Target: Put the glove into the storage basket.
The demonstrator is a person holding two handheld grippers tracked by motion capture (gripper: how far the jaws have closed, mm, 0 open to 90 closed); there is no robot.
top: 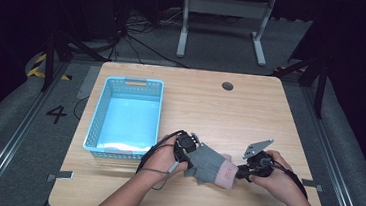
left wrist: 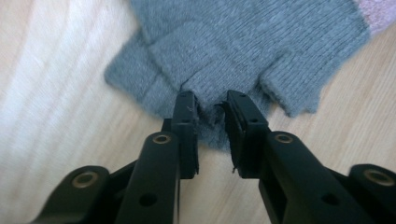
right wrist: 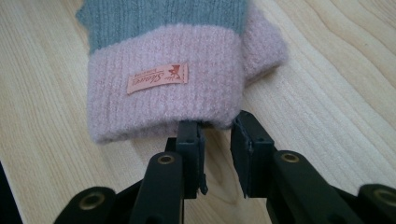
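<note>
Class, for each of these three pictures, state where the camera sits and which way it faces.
High view: above the wooden table, looking down; both forearms, left gripper, right gripper.
Left gripper view: along its jaws at the grey knitted glove's fingertips.
Right gripper view: along its jaws at the glove's pink cuff.
All share the glove.

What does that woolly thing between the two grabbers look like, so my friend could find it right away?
Start at the wooden table and look at its near edge, to the right of the blue basket. There, between the left gripper and the right gripper, lies a knitted glove. It is grey with short finger stubs and a fuzzy pink cuff that bears a small orange label.
</note>
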